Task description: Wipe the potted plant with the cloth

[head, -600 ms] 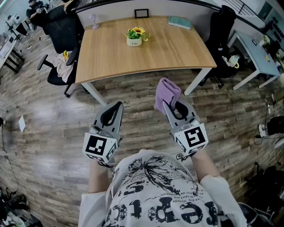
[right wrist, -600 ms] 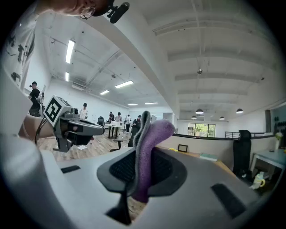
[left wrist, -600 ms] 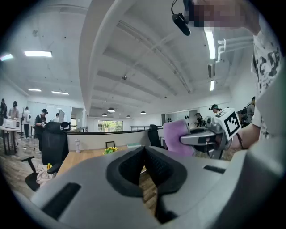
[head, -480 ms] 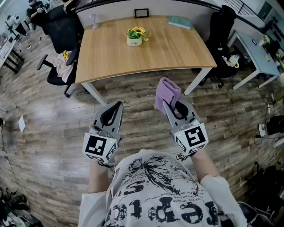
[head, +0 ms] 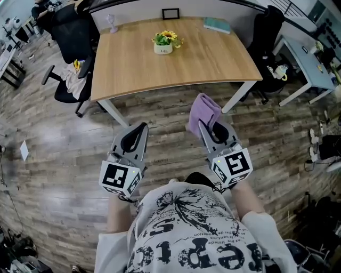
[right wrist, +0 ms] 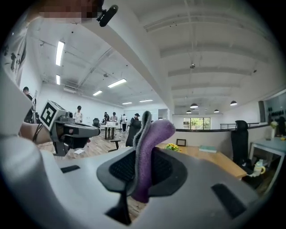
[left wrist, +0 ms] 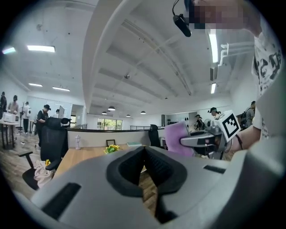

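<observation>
Ahead of both grippers, a pale wooden desk [head: 208, 58] stands on grey plank flooring [head: 53, 144], bearing the small yellow-flowered potted plant [head: 165, 42] well beyond the jaws. The right gripper [head: 204, 126] pinches a folded purple cloth [head: 204, 109]; the left gripper [head: 141, 128] beside it is closed, empty.

I noted a wooden table [head: 202, 64] standing on plank floor [head: 53, 160]. On it lay a plant [head: 165, 41] near the far middle, a frame [head: 170, 14] at the far edge, a book [head: 216, 25] far right, and a small pale object [head: 112, 22] far left.
</observation>
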`<state>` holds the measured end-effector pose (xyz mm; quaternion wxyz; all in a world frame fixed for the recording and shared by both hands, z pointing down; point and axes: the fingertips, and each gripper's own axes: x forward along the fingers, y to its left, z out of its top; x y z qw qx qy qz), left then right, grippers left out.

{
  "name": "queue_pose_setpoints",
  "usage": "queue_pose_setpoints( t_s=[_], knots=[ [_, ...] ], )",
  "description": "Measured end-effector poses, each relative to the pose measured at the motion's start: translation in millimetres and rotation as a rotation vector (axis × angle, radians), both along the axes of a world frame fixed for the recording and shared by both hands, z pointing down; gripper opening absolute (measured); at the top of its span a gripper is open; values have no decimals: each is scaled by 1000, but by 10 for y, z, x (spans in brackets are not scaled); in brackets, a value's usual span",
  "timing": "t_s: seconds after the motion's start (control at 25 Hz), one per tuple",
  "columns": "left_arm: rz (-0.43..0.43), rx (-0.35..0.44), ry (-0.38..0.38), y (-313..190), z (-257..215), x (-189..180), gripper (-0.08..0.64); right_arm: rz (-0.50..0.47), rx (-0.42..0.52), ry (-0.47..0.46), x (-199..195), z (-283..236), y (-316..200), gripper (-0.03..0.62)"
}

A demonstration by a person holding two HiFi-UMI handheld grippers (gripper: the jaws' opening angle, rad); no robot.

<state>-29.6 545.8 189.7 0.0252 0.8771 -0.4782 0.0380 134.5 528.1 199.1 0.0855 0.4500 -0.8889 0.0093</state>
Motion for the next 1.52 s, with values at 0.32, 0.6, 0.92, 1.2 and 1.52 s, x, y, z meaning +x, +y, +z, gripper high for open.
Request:
queue_pose_setpoints(
  t_s=[0.32,0.6,0.92,1.2,1.52],
  knots=[
    [-34,-39,11,-419,142,-158,3,28,-56,26,-36,236,-473,71],
    [-75,-57,-4,-1233,250,-113,3,-12,-78,18,-35,372,-1398,72],
    [-144,-60,-6,-2642,222,-37,3,-71,-111,20,43,409,-2948,72],
    [-175,-67,-12,-3674,289,34,3,-92,-116,21,87,467,-4066,72],
    [-117,-137,-23,-4401,521,-102,3,18,-192,21,98,658,-4798,72]
  ],
)
